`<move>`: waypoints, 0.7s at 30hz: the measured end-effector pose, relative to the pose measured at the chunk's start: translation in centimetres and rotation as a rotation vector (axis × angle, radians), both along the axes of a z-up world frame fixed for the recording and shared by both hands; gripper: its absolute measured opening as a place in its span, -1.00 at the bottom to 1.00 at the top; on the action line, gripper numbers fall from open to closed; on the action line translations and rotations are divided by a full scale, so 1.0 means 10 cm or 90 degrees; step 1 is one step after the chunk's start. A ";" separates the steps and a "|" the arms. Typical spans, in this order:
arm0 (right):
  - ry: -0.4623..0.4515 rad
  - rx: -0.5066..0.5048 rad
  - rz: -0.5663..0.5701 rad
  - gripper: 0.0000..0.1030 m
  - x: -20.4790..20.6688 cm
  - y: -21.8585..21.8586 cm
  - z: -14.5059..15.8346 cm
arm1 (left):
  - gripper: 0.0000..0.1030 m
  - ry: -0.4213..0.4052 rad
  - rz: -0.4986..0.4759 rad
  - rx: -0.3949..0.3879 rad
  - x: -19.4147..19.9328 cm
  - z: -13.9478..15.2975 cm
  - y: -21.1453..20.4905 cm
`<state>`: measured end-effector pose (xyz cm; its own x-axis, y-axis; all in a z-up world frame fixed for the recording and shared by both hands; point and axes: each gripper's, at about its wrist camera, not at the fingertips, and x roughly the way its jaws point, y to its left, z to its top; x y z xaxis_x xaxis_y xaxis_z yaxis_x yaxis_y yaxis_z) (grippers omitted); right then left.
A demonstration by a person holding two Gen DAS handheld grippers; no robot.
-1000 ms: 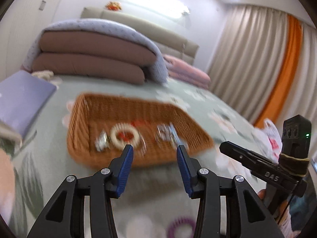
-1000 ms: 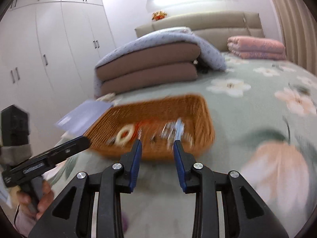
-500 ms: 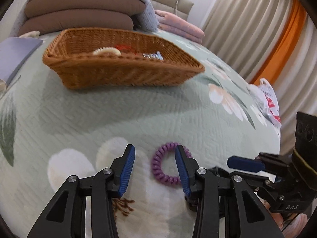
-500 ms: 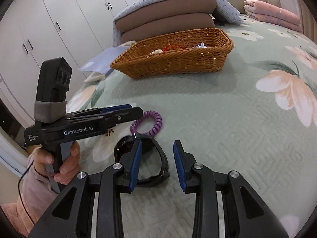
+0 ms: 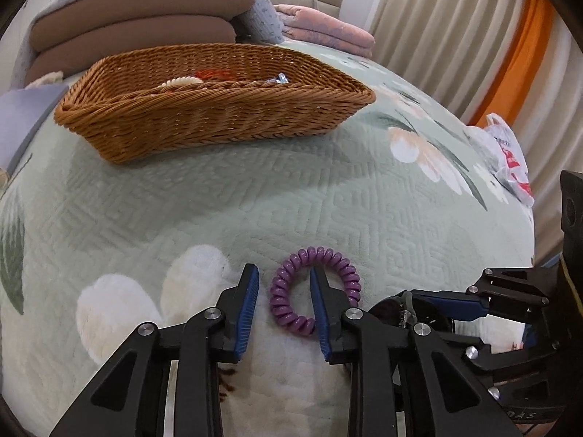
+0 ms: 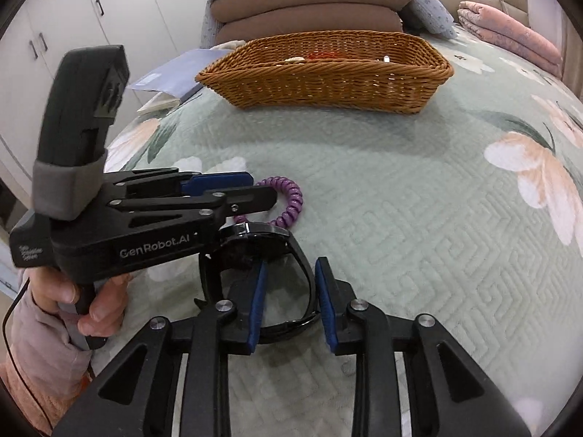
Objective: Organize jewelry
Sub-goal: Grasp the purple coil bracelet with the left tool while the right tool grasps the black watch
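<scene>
On the floral green quilt (image 5: 328, 182), the left gripper (image 5: 284, 306) straddles the near left arc of a purple spiral hair tie (image 5: 316, 289); its jaws have just been closing and stand narrowly apart, the pads not visibly pressing the coil. At 3 o'clock from the tie lies a black wristwatch (image 6: 269, 276), whose strap loop sits between the right gripper (image 6: 289, 300) pads; those jaws have also just been closing, still slightly apart. A wicker basket (image 5: 218, 123) holding jewelry stands well apart at 12 o'clock.
</scene>
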<state>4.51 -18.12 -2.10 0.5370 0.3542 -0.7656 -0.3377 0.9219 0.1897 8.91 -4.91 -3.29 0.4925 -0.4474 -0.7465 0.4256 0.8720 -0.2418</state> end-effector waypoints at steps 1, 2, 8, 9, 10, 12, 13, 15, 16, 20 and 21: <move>-0.005 0.001 -0.005 -0.59 0.00 0.00 -0.01 | -0.45 0.000 0.001 -0.003 0.00 0.00 0.01; -0.013 0.007 -0.010 -0.64 -0.01 -0.02 -0.02 | -0.48 0.001 0.002 -0.006 0.00 -0.01 0.02; -0.044 0.020 -0.025 -0.77 -0.08 -0.04 -0.02 | -0.80 -0.012 0.009 -0.004 -0.02 -0.03 0.02; -0.047 0.024 -0.027 -0.77 -0.09 -0.05 -0.03 | -0.80 -0.015 0.010 -0.001 -0.02 -0.03 0.01; -0.051 0.030 -0.028 -0.78 -0.10 -0.07 -0.03 | -0.80 -0.016 0.011 -0.002 -0.02 -0.03 0.01; -0.051 0.043 -0.035 -0.80 -0.10 -0.12 -0.03 | -0.80 -0.014 0.012 -0.009 -0.02 -0.03 0.03; -0.052 0.048 -0.039 -0.81 -0.09 -0.14 -0.03 | -0.80 -0.014 0.012 -0.014 -0.02 -0.03 0.05; -0.051 0.057 -0.043 -0.82 -0.09 -0.17 -0.03 | -0.80 -0.013 0.013 -0.016 -0.02 -0.04 0.04; -0.051 0.060 -0.043 -0.82 -0.09 -0.18 -0.03 | -0.80 -0.013 0.013 -0.017 -0.02 -0.04 0.04; -0.053 0.063 -0.043 -0.82 -0.09 -0.19 -0.02 | -0.80 -0.008 0.013 -0.026 0.00 -0.05 0.04; -0.054 0.063 -0.044 -0.82 -0.10 -0.19 -0.02 | -0.80 -0.006 0.013 -0.030 0.00 -0.05 0.05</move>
